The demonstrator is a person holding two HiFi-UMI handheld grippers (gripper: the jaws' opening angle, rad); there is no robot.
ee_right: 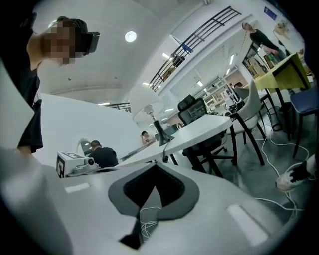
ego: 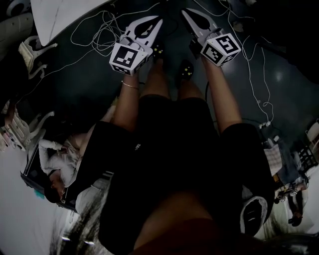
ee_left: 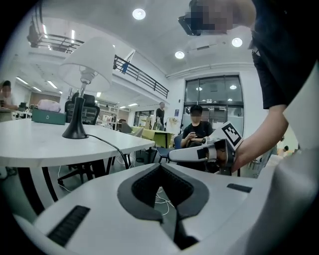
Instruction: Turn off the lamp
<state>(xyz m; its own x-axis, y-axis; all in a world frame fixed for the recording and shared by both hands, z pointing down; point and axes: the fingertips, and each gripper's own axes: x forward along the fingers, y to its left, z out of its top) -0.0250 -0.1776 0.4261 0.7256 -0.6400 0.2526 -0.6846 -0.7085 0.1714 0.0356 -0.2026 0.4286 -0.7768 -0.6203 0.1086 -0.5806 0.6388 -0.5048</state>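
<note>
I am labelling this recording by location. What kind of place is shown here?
Probably an open-plan office or lab workspace: white work tables, one bearing a lamp, black office chairs, an upper-floor railing under ceiling spotlights, and loose cables across the dark floor.

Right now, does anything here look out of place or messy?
Only the white cables strewn in loose loops across the dark floor near the person's shoes. The lamp stands upright on the white table; nothing looks spilled or broken.

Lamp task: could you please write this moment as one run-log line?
left gripper: shut, empty | right gripper: shut, empty | lamp: on table, untouched
</note>
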